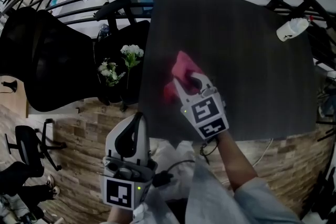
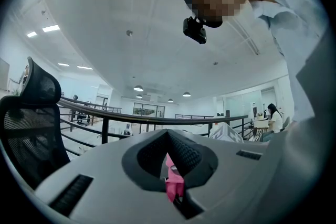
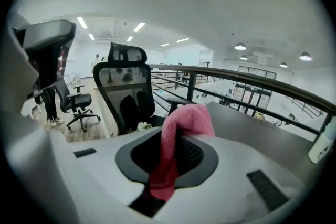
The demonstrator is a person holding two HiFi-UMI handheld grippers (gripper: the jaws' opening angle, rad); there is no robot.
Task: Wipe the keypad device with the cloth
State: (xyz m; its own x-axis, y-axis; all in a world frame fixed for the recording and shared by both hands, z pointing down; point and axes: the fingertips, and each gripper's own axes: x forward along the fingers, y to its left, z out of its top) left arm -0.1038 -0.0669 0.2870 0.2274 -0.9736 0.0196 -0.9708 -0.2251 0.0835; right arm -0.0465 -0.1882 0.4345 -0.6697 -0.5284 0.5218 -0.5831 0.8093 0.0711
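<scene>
Where the floor lies beyond the table's left edge, a black mesh chair is seen, and white flowers are set between it and that edge. Nearer the person, the left gripper is held off the table, outside its near left corner, with its tips pointed toward the near edge. Its jaws are brought together at the tips. In the left gripper view a small pink scrap is seen low in the slit between them, and what it is cannot be told.

On the table's left part, nearer the near edge than the far one, the pink cloth is found in a bunch. It is clamped by the right gripper, whose jaws are closed on it. In the right gripper view the cloth is seen pinched between the dark pads, with a fold standing up past the tips and a tail hanging back toward the camera. Whether the cloth is pressed onto the tabletop cannot be told. At the table's far right corner a small white object is laid, well apart from the cloth.
</scene>
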